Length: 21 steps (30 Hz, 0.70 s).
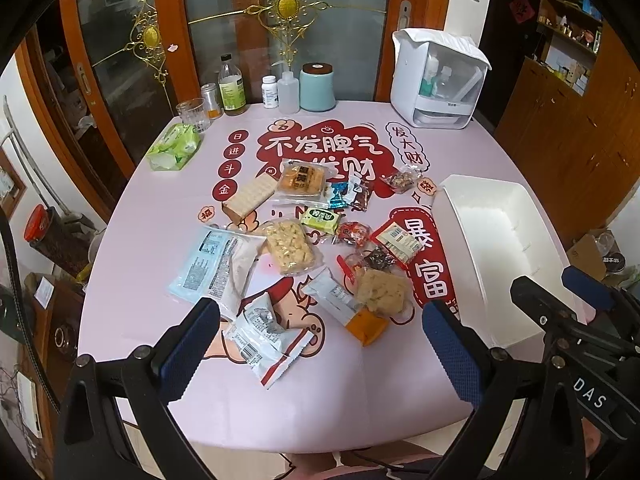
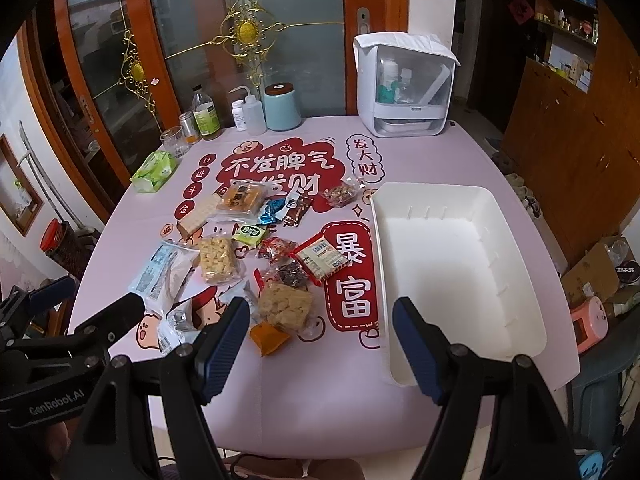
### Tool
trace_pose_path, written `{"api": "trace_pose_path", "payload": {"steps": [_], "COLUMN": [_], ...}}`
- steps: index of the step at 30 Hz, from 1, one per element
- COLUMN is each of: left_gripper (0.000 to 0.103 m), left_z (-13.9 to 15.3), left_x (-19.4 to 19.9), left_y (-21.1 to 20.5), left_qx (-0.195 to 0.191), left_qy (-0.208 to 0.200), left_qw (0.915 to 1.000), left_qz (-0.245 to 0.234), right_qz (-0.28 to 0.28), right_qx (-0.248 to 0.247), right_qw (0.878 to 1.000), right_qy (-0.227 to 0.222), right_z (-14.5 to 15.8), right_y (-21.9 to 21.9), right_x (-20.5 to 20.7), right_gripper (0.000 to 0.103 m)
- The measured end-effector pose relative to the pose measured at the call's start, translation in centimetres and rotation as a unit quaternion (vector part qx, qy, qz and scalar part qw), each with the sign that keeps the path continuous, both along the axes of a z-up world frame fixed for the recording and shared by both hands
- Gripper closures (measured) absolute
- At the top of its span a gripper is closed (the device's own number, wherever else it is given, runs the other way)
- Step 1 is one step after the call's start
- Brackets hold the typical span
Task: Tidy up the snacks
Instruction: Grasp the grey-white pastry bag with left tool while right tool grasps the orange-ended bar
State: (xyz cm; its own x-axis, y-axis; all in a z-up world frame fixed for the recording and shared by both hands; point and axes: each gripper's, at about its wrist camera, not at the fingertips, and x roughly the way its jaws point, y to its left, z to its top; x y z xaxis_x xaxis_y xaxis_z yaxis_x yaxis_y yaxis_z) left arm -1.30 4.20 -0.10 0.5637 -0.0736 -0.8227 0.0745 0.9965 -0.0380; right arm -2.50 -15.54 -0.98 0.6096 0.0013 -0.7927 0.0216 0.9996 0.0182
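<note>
While both my hands tilt down over the pink printed tablecloth (image 1: 360, 380), my left gripper (image 1: 320, 344) and right gripper (image 2: 320, 344) hang side by side above its near edge, jaws spread wide, gripping and touching nothing. Ahead of my left jaws lies the scatter of wrapped snacks (image 1: 304, 240), the nearest a white crinkled packet (image 1: 264, 340) just beyond my left fingertips. Ahead of my right jaws sits the white rectangular plastic bin (image 2: 460, 272), its near rim beside my right fingertip, with nothing inside.
</note>
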Motion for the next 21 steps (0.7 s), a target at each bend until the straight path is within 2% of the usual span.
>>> {"api": "trace_pose_path", "payload": {"steps": [9, 14, 21], "left_gripper": [0.002, 0.002, 0.002], "left_z": [0.2, 0.5, -0.6], "left_x": [0.5, 1.1, 2.5], "left_y": [2.2, 4.5, 7.7], "left_qx": [-0.008, -0.033, 0.015], "left_qy": [-0.006, -0.018, -0.020], "left_qw": [0.9999, 0.9992, 0.9991], "left_qz": [0.007, 0.012, 0.033], "right_qz": [0.002, 0.007, 0.039], "right_qx": [-0.002, -0.003, 0.018], "right_qw": [1.000, 1.000, 0.998], "right_qy": [0.009, 0.028, 0.052], "right_z": [-0.2, -0.9, -2.8], "right_y": [1.2, 2.3, 4.1], "right_x": [0.6, 1.5, 2.7], "right_gripper": [0.028, 0.028, 0.028]}}
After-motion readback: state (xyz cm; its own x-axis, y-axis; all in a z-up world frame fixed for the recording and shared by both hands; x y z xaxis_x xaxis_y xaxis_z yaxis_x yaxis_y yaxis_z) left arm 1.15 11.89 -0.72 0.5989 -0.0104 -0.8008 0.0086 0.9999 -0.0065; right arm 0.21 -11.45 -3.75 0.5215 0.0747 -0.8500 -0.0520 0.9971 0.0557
